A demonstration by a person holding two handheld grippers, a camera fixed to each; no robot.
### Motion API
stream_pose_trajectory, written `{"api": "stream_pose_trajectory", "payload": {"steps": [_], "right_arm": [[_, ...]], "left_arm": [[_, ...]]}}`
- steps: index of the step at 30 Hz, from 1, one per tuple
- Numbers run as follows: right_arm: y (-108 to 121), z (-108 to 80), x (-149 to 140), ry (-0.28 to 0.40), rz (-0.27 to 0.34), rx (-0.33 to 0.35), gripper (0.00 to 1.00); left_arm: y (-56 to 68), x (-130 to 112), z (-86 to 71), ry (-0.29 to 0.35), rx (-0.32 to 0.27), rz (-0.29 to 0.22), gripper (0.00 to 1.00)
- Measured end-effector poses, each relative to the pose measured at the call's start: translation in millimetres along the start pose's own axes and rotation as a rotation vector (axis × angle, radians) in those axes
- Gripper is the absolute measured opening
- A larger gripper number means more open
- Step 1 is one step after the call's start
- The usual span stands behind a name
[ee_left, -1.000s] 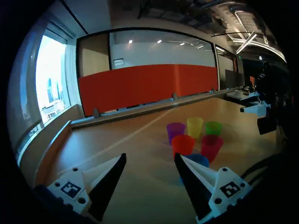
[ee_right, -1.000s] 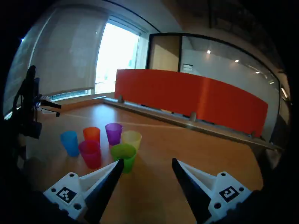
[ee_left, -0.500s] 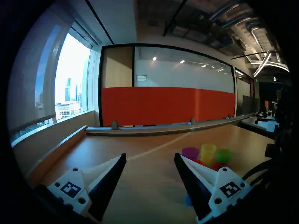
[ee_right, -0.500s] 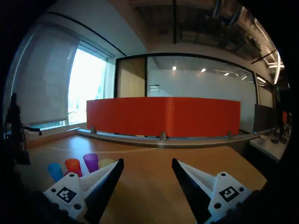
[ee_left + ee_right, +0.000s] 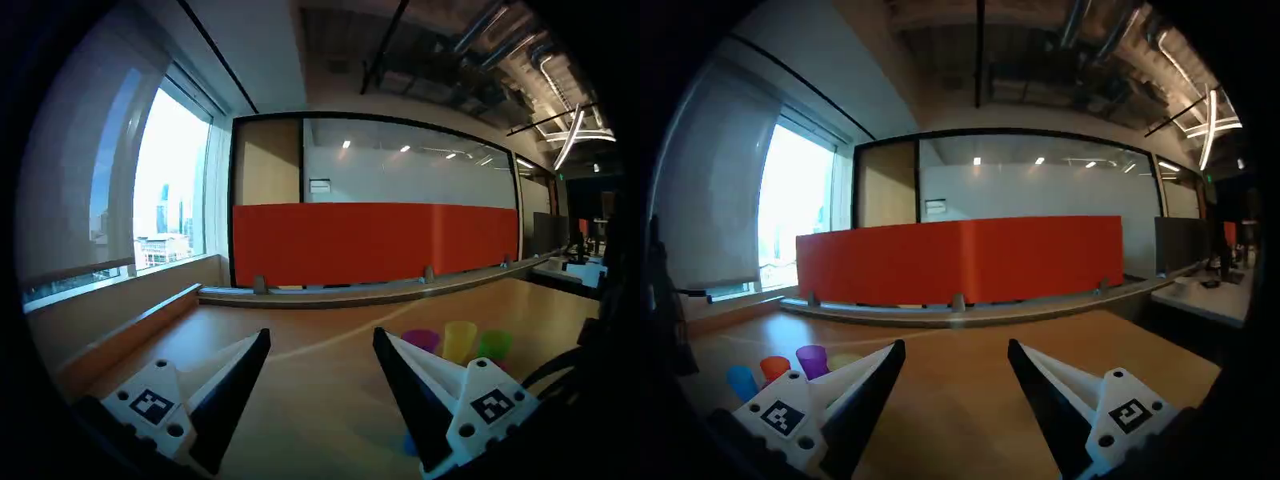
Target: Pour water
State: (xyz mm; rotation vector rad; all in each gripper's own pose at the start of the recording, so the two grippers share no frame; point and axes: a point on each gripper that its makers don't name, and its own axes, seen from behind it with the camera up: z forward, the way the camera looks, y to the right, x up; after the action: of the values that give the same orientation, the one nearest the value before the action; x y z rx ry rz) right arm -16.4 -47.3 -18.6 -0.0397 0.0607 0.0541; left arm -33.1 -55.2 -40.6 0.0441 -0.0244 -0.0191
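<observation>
Several coloured plastic cups stand in a cluster on the wooden table [image 5: 320, 376]. In the left gripper view a purple cup [image 5: 422, 339], a yellow cup [image 5: 460, 340] and a green cup [image 5: 495, 345] peek out behind the right finger. My left gripper [image 5: 320, 340] is open with nothing between its fingers. In the right gripper view a blue cup [image 5: 742, 382], an orange cup [image 5: 774, 369] and a purple cup [image 5: 812, 360] sit low at the left, beside the left finger. My right gripper [image 5: 954, 348] is open and empty, held above the table [image 5: 976, 384].
A long orange partition [image 5: 376, 240] [image 5: 960, 258] runs along the table's far edge. A window [image 5: 164, 208] lies to the left. Desks with equipment [image 5: 1208, 292] stand at the right.
Both grippers tilted upward, so the cups slid down to the lower edge of each view and are partly hidden by the fingers. Both stayed open.
</observation>
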Motion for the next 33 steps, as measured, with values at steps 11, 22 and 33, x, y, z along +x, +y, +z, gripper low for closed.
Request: {"api": "stream_pose_trajectory", "payload": {"steps": [11, 22, 33], "right_arm": [[4.8, -1.6, -12.1, 0.012, -0.017, -0.047, 0.99], [17.7, -1.6, -27.2, -0.013, -0.02, -0.086, 0.99], [38.1, -3.6, -20.4, -0.018, -0.037, -0.139, 0.99]], "left_arm": [[11.6, -15.4, 8.7, 0.026, 0.024, -0.029, 0.96], [16.4, -34.4, 14.9, 0.025, 0.048, -0.015, 0.95], [18.9, -39.8, 17.3, 0.052, 0.064, -0.013, 0.95]]}}
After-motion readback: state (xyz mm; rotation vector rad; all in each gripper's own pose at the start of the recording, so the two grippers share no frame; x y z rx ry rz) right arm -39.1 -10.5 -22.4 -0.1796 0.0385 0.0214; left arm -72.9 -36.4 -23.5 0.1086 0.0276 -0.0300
